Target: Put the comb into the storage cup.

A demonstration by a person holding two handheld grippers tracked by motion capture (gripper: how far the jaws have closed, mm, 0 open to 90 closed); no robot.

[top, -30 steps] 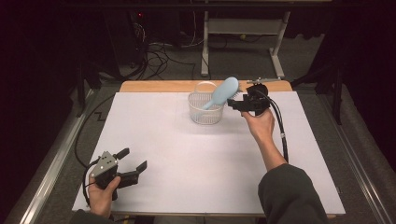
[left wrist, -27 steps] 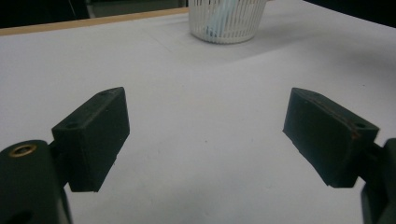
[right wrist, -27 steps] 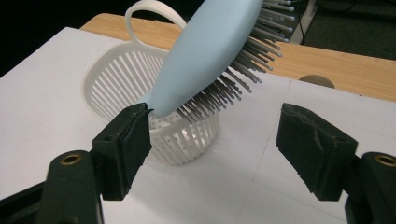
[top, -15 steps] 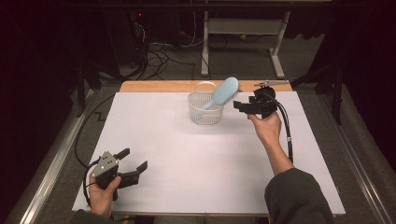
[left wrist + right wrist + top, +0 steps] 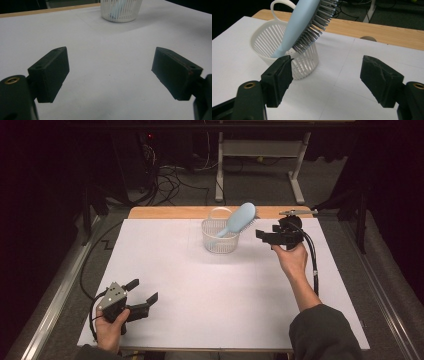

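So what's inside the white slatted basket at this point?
A light blue hairbrush stands handle-down in the white basket, its bristled head leaning out over the rim. The handle's lower end shows dimly through the slats; whether anything else lies at the bottom cannot be seen.

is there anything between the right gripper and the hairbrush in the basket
Nothing visible. The right gripper stands open just beside the basket, with bare white table between its jaws and the hairbrush, which leans handle-down out of the basket toward it.

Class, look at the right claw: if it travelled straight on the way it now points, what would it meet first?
Probably the white basket holding the blue hairbrush; the open right claw aims slightly right of them, so depth leaves doubt.
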